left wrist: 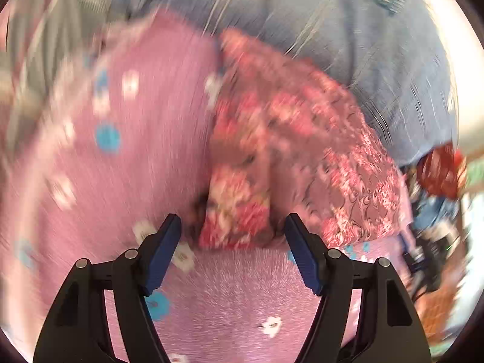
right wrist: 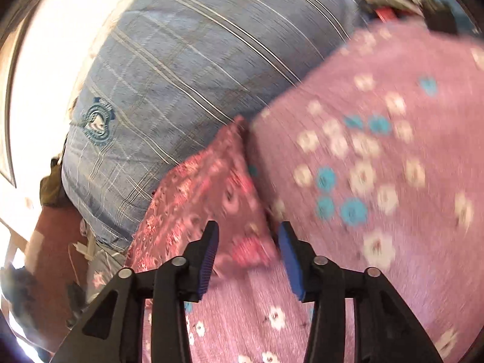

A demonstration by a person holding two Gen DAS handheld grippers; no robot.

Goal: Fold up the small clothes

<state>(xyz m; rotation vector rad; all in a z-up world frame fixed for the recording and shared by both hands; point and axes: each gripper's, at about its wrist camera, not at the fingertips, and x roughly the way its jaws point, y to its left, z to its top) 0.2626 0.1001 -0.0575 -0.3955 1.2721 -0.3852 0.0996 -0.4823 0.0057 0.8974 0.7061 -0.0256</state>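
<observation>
Materials, surface finish
Garment (left wrist: 272, 139): matt printed cloth. Sheet (left wrist: 136, 157): matt, finely ribbed. Pillow (right wrist: 187, 69): woven. Pads (right wrist: 208, 260): ridged blue.

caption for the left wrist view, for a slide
Open left gripper above a red floral garment lying on a pink flowered sheet, blue plaid pillow behind.

Garment (left wrist: 272, 151) on bedsheet (left wrist: 121, 151), pillow (left wrist: 378, 45) behind.

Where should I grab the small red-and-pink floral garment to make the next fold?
Take the small red-and-pink floral garment by its near hem corners, coming in low from the near side. That edge lies free on the pink flowered bedspread, right ahead of the open left tool and right tool; motion blur hides finer detail.
</observation>
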